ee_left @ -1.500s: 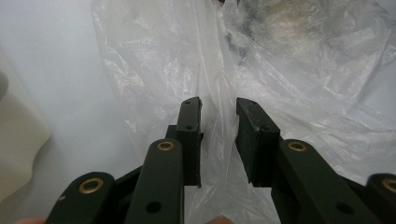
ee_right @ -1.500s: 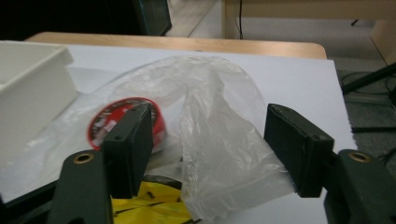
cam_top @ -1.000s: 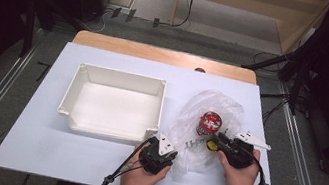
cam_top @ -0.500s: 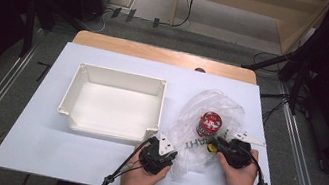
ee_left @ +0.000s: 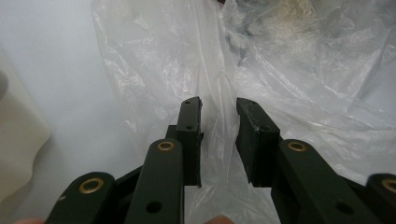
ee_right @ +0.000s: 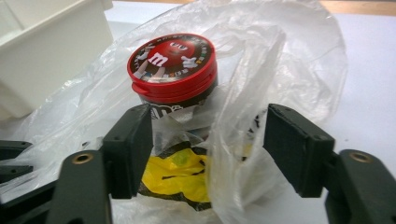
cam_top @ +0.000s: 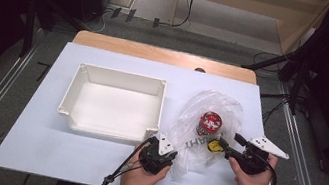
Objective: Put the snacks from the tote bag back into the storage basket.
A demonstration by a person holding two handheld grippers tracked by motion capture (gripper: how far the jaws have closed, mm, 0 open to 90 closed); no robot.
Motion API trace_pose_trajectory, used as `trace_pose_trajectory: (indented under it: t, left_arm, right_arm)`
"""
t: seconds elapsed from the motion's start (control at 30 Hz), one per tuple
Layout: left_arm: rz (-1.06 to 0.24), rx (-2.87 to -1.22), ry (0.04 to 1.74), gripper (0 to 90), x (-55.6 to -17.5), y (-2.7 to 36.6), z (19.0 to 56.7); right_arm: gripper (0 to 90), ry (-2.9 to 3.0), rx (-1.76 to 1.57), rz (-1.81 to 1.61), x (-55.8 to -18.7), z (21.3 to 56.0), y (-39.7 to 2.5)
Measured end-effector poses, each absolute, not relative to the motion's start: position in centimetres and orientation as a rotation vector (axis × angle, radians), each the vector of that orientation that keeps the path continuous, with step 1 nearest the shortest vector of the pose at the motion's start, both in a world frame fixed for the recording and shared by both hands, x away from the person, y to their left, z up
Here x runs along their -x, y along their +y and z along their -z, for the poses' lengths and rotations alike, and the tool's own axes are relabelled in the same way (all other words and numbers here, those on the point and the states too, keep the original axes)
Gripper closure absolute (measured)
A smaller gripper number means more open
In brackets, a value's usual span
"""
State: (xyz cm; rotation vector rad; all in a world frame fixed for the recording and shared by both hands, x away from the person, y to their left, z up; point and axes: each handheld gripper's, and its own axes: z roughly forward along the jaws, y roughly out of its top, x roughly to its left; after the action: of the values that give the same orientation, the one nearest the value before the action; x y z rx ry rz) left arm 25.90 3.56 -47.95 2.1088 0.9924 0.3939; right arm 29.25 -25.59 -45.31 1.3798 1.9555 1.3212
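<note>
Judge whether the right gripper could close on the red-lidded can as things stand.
Probably not cleanly. The right gripper is open and aimed at the can, but the clear plastic bag drapes between its jaws and a yellow packet lies in front, so it would likely pinch film first.

Grippers: two, left gripper (cam_top: 167, 145), right gripper (cam_top: 225, 144).
Hands: two, one per gripper.
Plastic bags: one, clear, crumpled bag (cam_top: 207, 125).
Candy tubs: one, red-lidded tub (cam_top: 209, 123), inside bag.
Yellow packets: one, packet (cam_top: 215, 145), inside bag beside tub.
Trays: one, white tray (cam_top: 107, 133).
Tables: one, white-topped table (cam_top: 43, 138).
Cables trailing from grippers: two, one per gripper.
</note>
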Motion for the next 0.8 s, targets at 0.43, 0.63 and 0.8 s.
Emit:
trace_pose_trajectory:
  t: [0.43,0.63,0.8]
  left_arm:
    - [-0.393,-2.105,0.993,71.9,-25.9,3.6,48.0]
    - [-0.392,-2.106,0.991,72.0,-25.9,3.6,48.0]
    - [-0.395,-2.107,0.989,71.7,-25.9,3.5,48.0]
  right_arm:
    - [24.6,1.861,-1.402,-1.309,-28.2,43.9,-27.8]
    - [22.8,1.826,-1.388,-1.329,-28.0,42.8,-27.8]
    - [22.8,1.816,-1.397,-1.452,-27.9,41.7,-27.5]
